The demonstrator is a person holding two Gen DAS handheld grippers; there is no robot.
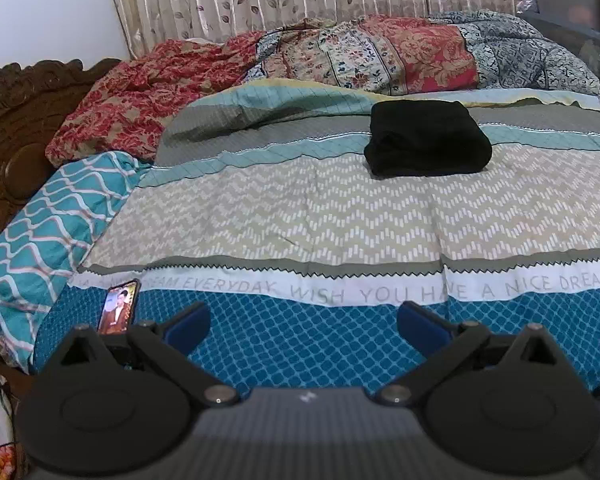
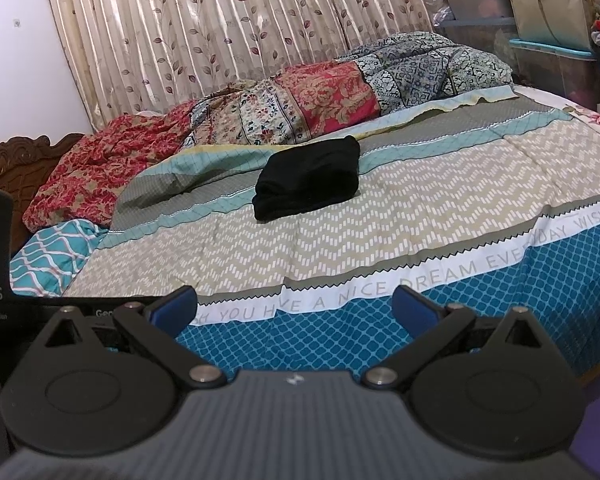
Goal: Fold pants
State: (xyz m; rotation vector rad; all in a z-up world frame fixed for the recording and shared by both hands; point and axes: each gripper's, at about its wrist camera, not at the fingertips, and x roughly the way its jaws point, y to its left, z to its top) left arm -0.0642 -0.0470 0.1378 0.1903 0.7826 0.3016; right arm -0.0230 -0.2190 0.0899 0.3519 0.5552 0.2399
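The black pants (image 1: 428,138) lie as a compact folded bundle on the patterned bedspread (image 1: 300,216), well ahead of the left gripper (image 1: 304,322) and off to its right; from the right gripper (image 2: 294,308) they sit well ahead and close to straight on, a little to its left. Both grippers hang back over the near blue edge of the bed with their jaws spread wide and nothing between the blue pads (image 1: 188,324). Judging by the tidy stack, the folding looks finished or nearly so. The risks from here are small but real: reaching in again could snag a top layer and pull the bundle open, since soft fabric slides easily on the quilted cover. A phone (image 1: 118,306) rests just ahead of the left gripper's left finger, and a careless sweep could knock it off the bed. The rumpled floral quilt (image 1: 380,56) behind the pants could also catch a finger
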